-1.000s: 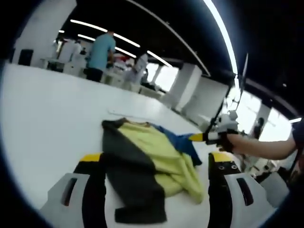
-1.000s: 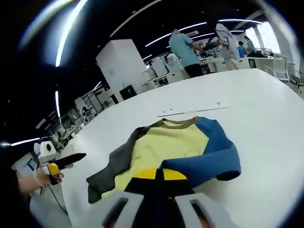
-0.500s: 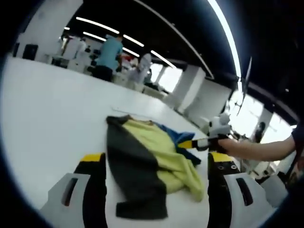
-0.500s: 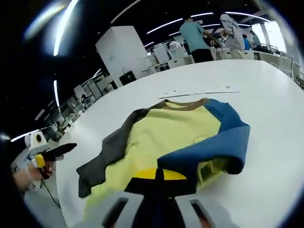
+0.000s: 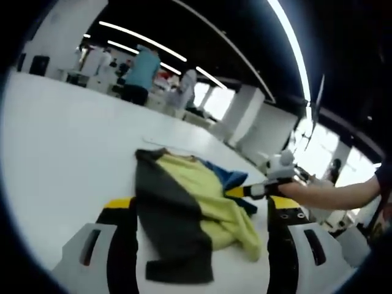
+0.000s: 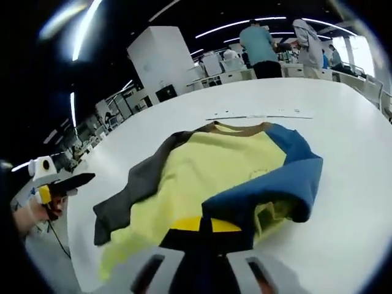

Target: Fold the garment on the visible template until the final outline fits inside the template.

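Pinching garment (image 6: 214,177) hem: right hand-held gripper (image 6: 205,229); left hand-held gripper (image 5: 199,211) open, astride.

Garment (image 5: 190,214) flat on table (image 5: 61,159), between open left tool (image 5: 199,211) jaws.

- A large open lab or workshop hall: long ceiling strip lights (image 5: 142,43), white pillars (image 6: 162,60).
- Rows of white workbenches (image 6: 236,76), people standing (image 6: 260,45) at them.
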`<state>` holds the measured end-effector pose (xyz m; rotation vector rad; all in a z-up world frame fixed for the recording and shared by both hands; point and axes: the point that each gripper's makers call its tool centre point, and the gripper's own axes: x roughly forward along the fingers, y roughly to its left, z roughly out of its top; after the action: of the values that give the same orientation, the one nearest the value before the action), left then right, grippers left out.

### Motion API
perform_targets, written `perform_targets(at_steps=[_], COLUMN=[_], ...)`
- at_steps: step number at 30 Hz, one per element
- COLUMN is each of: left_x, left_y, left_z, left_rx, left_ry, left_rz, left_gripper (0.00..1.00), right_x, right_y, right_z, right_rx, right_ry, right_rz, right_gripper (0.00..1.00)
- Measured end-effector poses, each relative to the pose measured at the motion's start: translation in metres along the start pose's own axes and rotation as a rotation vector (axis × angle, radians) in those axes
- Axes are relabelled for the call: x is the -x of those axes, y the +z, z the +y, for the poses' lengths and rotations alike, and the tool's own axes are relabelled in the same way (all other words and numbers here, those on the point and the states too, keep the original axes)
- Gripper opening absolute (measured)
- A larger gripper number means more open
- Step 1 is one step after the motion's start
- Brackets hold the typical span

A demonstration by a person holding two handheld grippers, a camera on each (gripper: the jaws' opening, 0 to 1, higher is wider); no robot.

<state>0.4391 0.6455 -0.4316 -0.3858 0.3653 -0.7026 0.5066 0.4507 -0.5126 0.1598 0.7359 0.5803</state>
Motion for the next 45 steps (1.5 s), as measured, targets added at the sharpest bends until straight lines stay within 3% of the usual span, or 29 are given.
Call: perform_targets(at_steps=[4, 8, 17, 25, 32, 37, 45], left_x=[0.001, 0.002, 0.005, 0.005, 0.007, 0.011, 0.016], left_y=[0.0, -0.002, -0.003, -0.005, -0.008, -0.007, -0.008], left_z=[-0.001, -0.001, 0.0, -0.003, -0.003, 0.0, 0.004], left_rx=[0.002, 0.003, 0.001, -0.034, -0.045, -0.047, -0.034], left_ry=[0.001, 0.001, 0.003, -0.009, -0.013, -0.004, 0.01], left_rz=[-0.002, 0.003, 0.008, 0.029, 0.044, 0.04, 0.029], left_gripper=[0.84, 0.84, 0.84, 0.87, 0.89, 0.89, 0.88], right_x=[0.005, 0.018, 0.049, 0.064, 0.071, 0.075, 0.077], right_y=[0.004, 0.011, 0.001, -0.014, -0.023, -0.027, -0.029], right_z=[0.002, 0.01, 0.007, -0.011, -0.012, -0.015, -0.02], right_rx=[-0.006, -0.004, 0.004, 0.005, 0.055, 0.087, 0.107], right_ry=[0.018, 0.026, 0.01, -0.003, 0.017, 0.021, 0.019], right_rz=[-0.024, -0.088, -0.116, -0.08, -0.036, -0.012, 0.015], right_gripper=[0.1, 0.33, 0.44, 0.53, 0.72, 0.79, 0.54])
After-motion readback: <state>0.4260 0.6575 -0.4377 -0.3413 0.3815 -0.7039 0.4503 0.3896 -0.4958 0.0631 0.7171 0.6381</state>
